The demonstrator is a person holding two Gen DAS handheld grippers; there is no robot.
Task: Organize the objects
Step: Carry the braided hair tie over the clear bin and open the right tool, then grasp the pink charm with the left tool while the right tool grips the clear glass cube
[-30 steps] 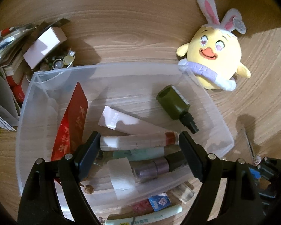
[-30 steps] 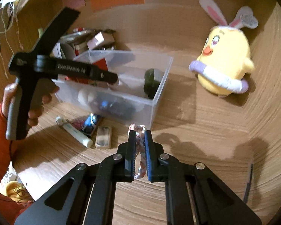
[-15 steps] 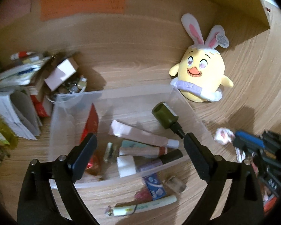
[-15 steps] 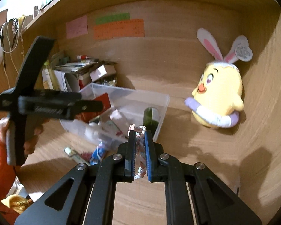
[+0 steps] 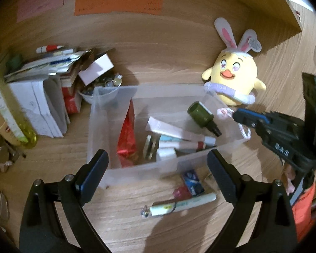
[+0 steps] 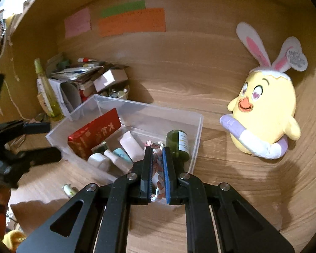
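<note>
Bin [image 6: 198,126] on wooden desk [image 6: 221,168] — notes [image 6: 132,21] behind

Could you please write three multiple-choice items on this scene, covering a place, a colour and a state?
1. Where is the green bottle?
A. in the clear bin
B. on the books
C. beside the plush

2. What colour is the plush?
A. blue
B. yellow
C. black

3. What state is the right gripper in?
A. open, empty
B. out of view
C. shut on a braided cord

Answers: 1 A, the bottle leans inside the bin's right end. 2 B, its body is yellow. 3 C, the fingers pinch the cord.
</note>
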